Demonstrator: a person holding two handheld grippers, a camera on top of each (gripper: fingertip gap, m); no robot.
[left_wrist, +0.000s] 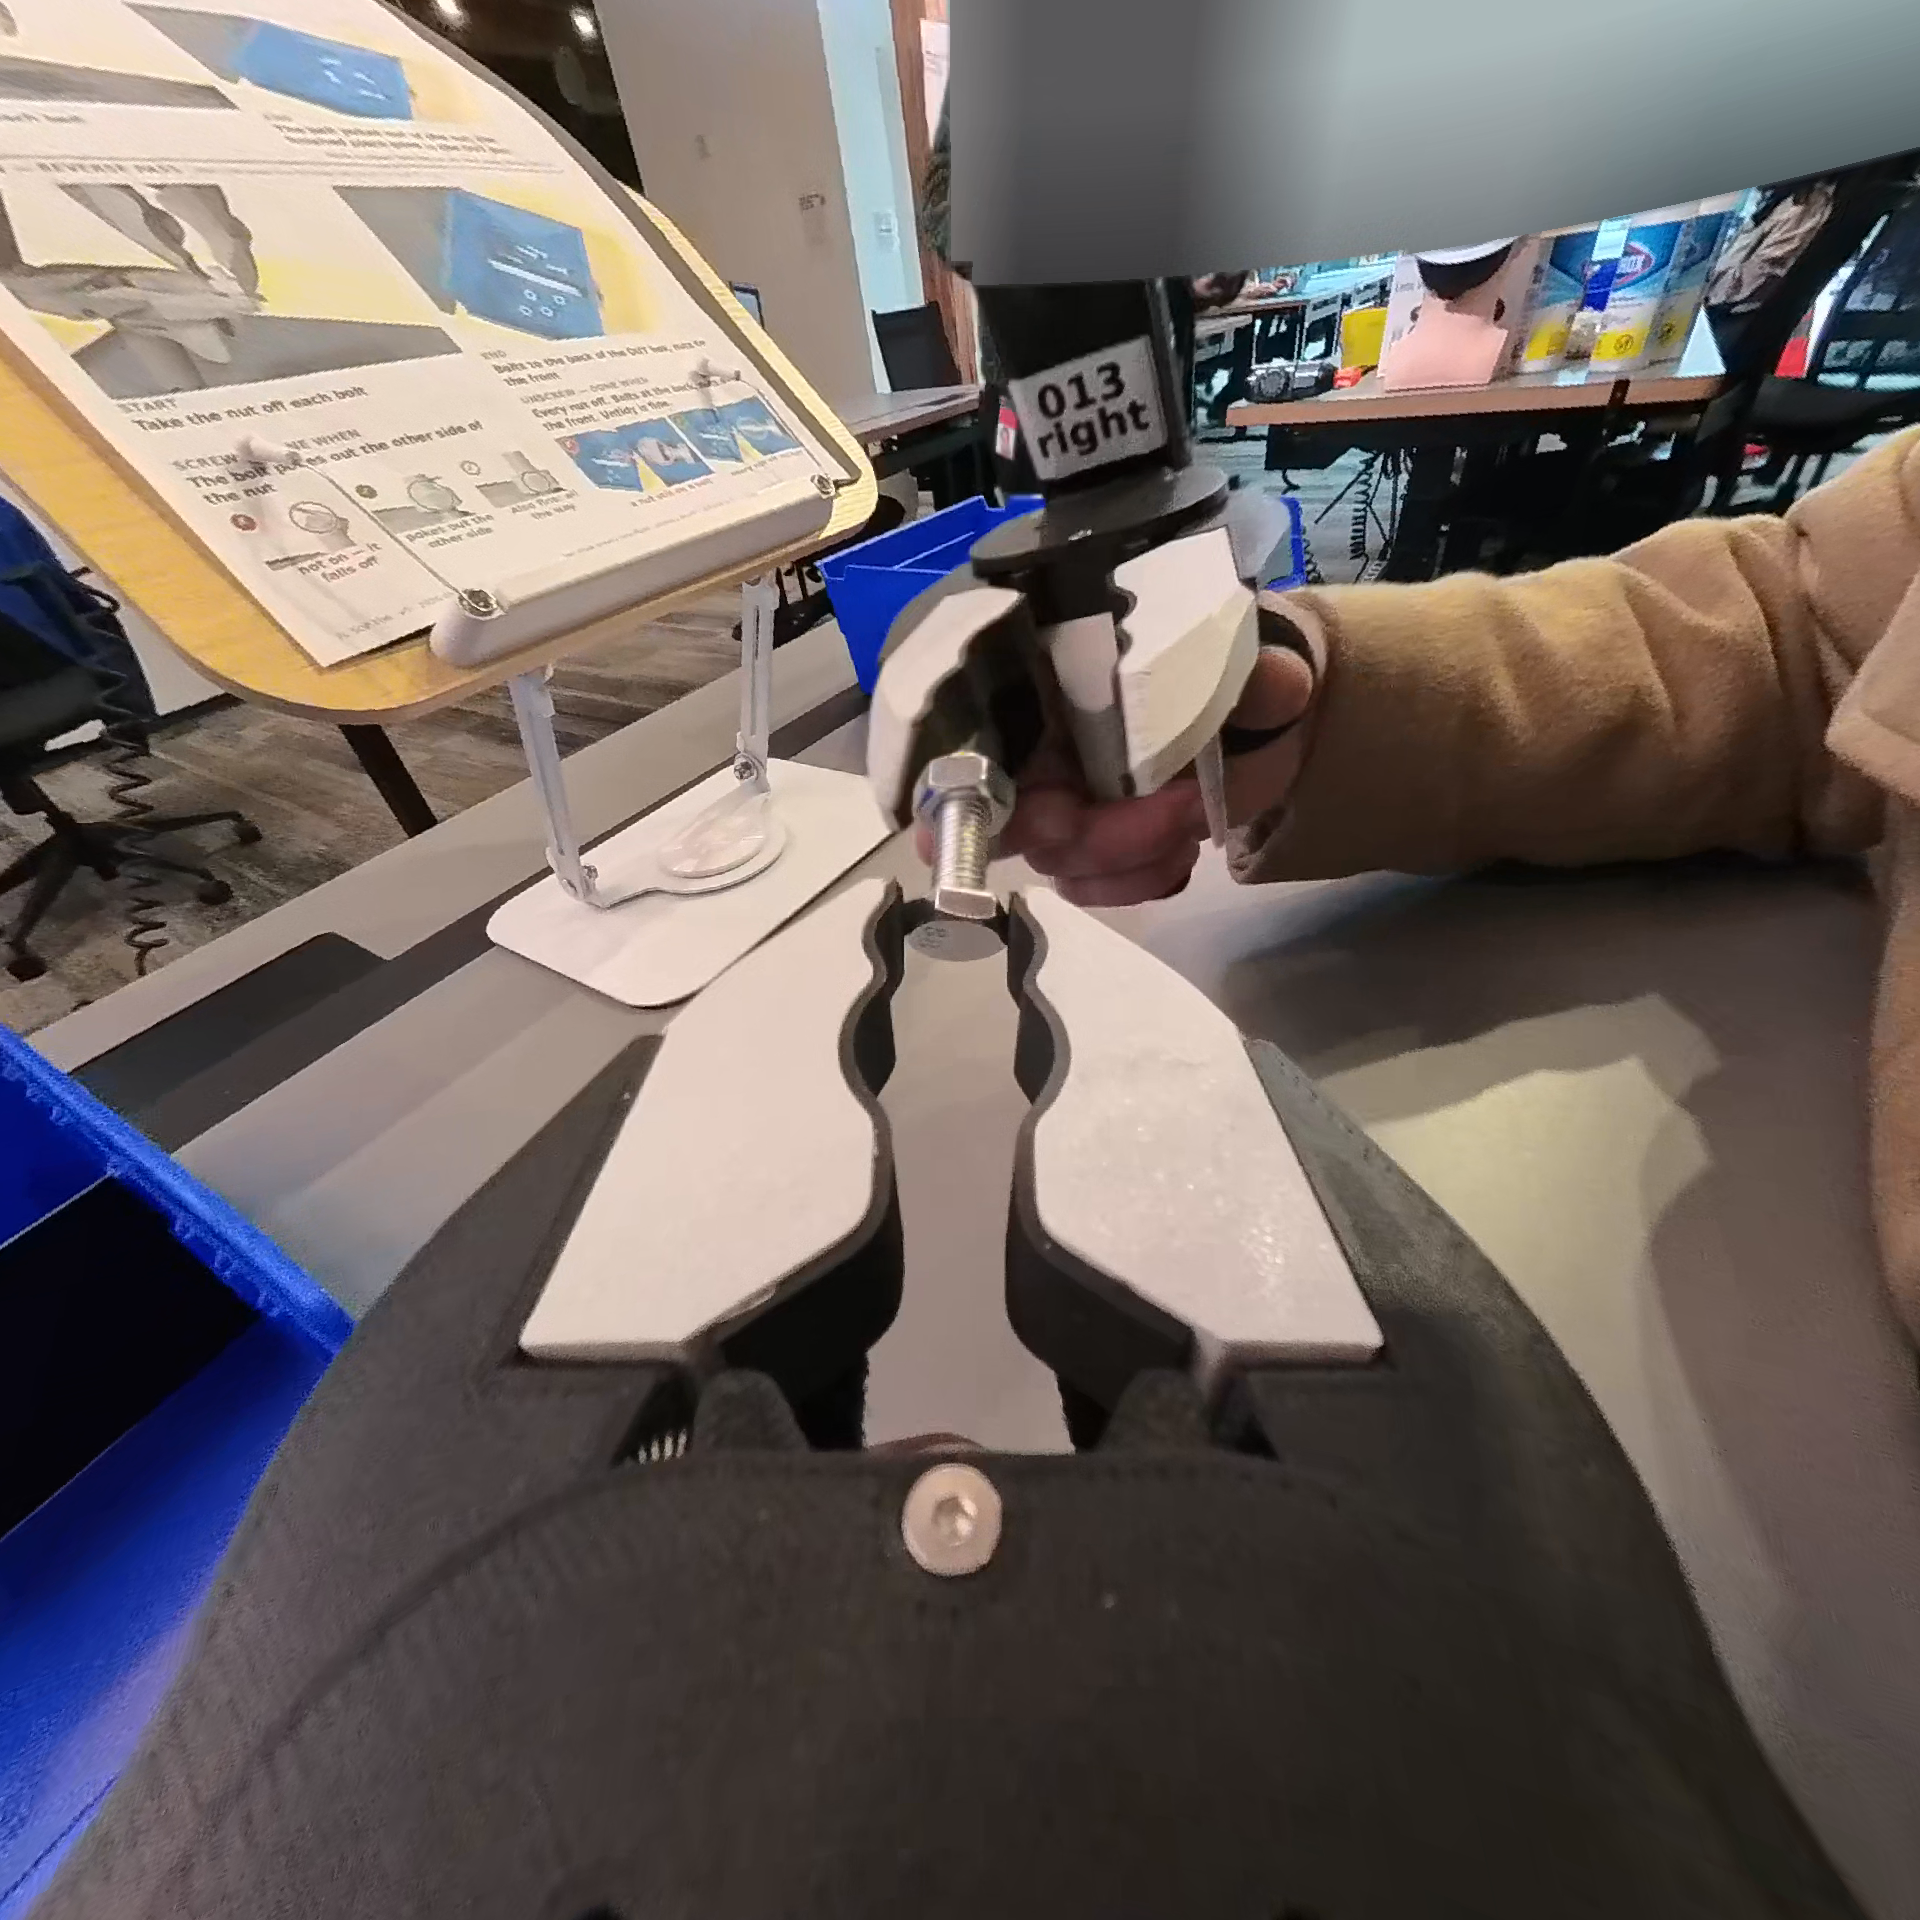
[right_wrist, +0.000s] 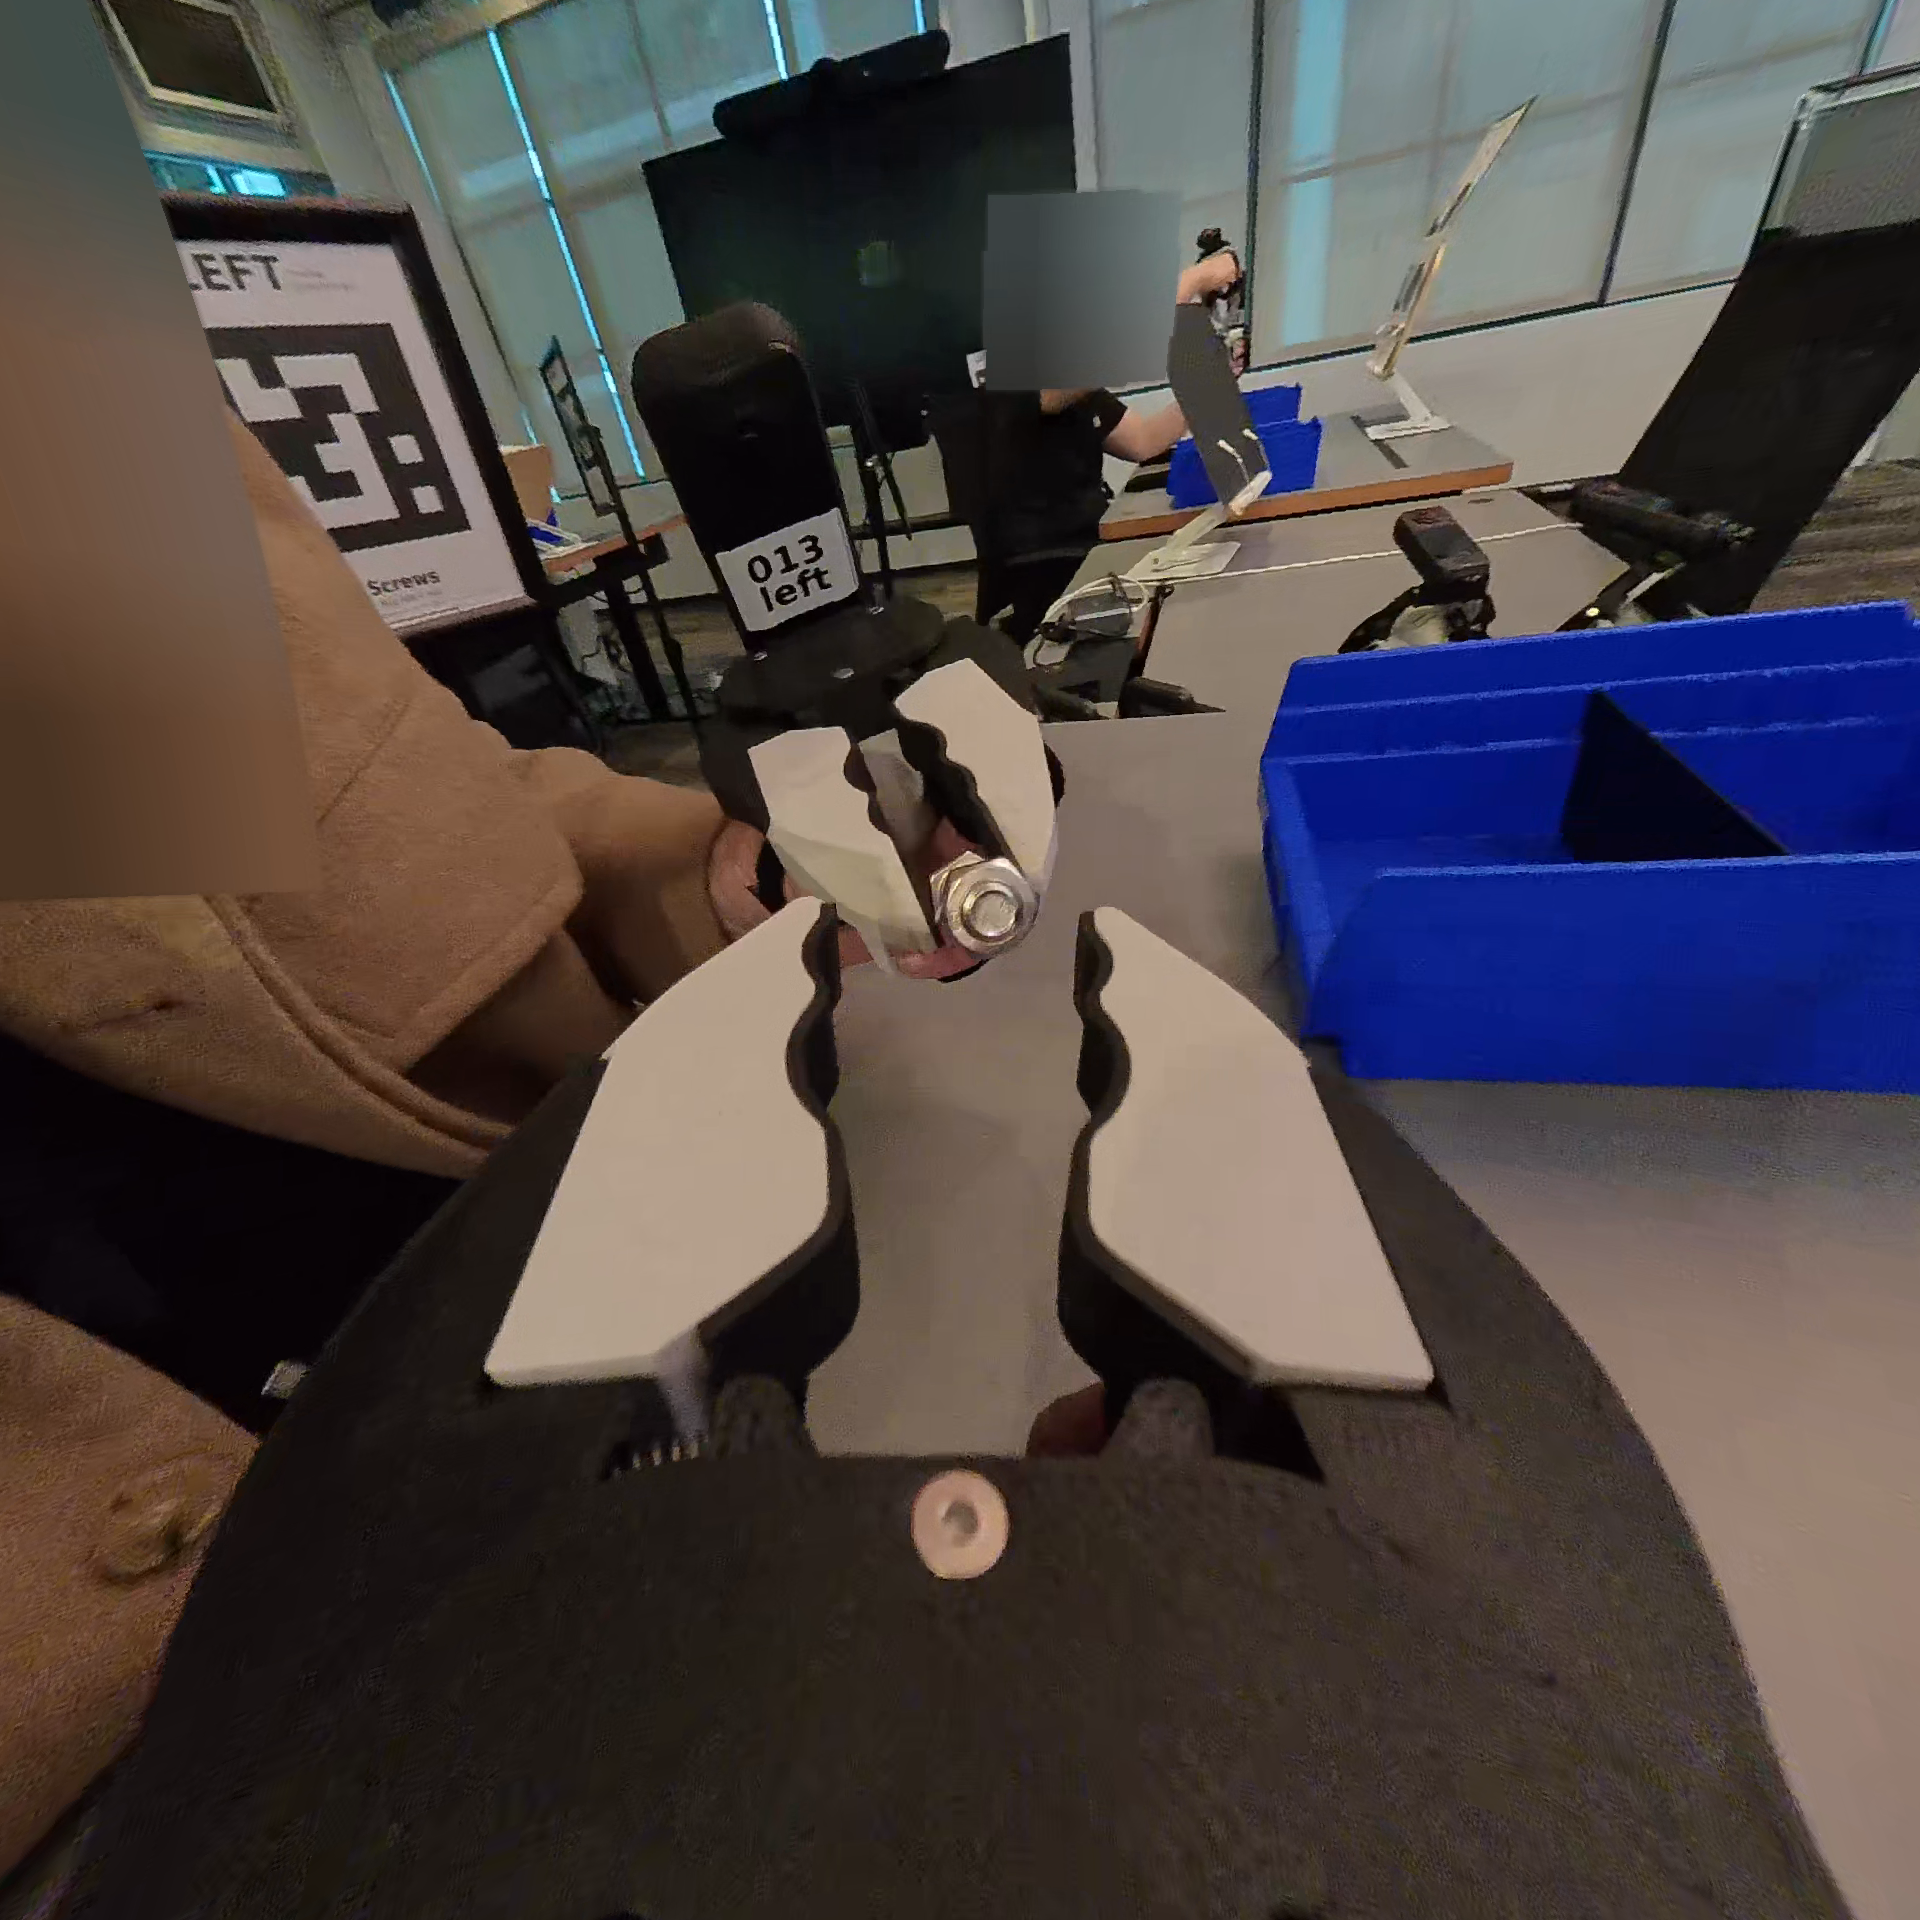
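My left gripper (left_wrist: 954, 906) is shut on the head of a silver bolt (left_wrist: 961, 847) and holds it above the grey table (left_wrist: 1507, 1299). The threaded shank points away toward my right gripper (left_wrist: 1023, 800) and carries a hex nut (left_wrist: 961, 792). In the right wrist view I see the bolt end-on, with the nut (right_wrist: 985, 906) around it, clamped in the left gripper (right_wrist: 977, 914). My right gripper (right_wrist: 954, 920) is open, its fingertips (right_wrist: 805, 930) to either side of the nut and just short of it, not touching. A hand in a tan sleeve (left_wrist: 1558, 707) holds the right gripper.
A divided blue bin (right_wrist: 1558, 935) stands on the table to the right of the grippers. Another blue bin (left_wrist: 104, 1351) is at my lower left. An instruction sheet on a wooden stand (left_wrist: 416, 364) stands at the back left, on a white base (left_wrist: 665, 914). A person works at a far table (right_wrist: 1070, 457). The tips of both grippers are at nearly the same place.
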